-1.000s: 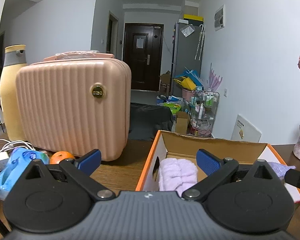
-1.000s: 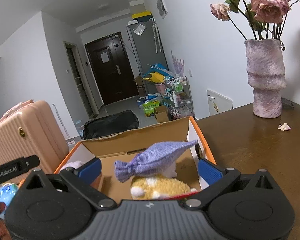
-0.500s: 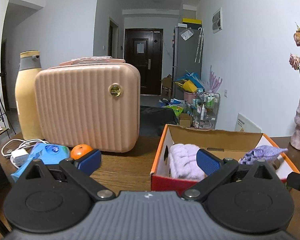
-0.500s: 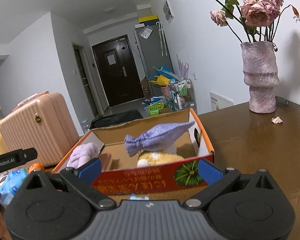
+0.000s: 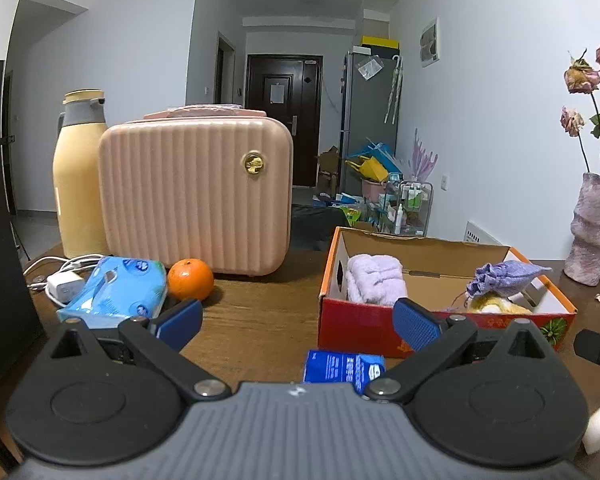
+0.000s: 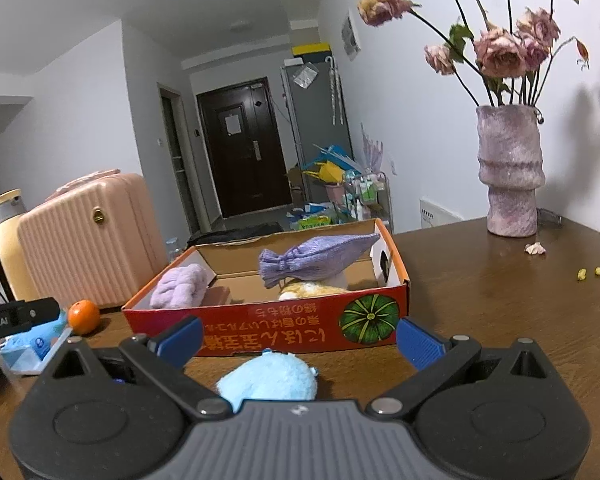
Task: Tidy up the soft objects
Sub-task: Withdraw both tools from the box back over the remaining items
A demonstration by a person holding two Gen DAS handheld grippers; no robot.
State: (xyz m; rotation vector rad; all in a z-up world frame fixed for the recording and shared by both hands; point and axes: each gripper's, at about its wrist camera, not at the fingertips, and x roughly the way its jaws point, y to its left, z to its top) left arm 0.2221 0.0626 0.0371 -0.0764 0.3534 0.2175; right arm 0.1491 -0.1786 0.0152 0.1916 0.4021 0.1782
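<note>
An open red cardboard box (image 5: 356, 326) (image 6: 300, 324) stands on the wooden table. Inside lie a folded lilac towel (image 5: 376, 282) (image 6: 180, 286), a purple knitted pouch (image 5: 504, 276) (image 6: 312, 258) and a yellow plush (image 5: 496, 306) (image 6: 312, 290) under the pouch. A light blue plush toy (image 6: 270, 380) lies on the table in front of the box, between the open fingers of my right gripper (image 6: 298, 340). My left gripper (image 5: 298, 320) is open and empty, in front of the box's left end, above a small blue packet (image 5: 342, 366).
A pink ribbed case (image 5: 196, 196) (image 6: 84, 236) and a yellow flask (image 5: 78, 176) stand at the back left. An orange (image 5: 190, 279) (image 6: 83, 316), a blue tissue pack (image 5: 116, 292) and a white charger (image 5: 62, 282) lie before them. A purple vase (image 6: 508, 176) (image 5: 592, 228) of dried roses stands right.
Both grippers have drawn back from over the box toward the near edge of the table. The blue plush and the blue packet have come into view in front of the box.
</note>
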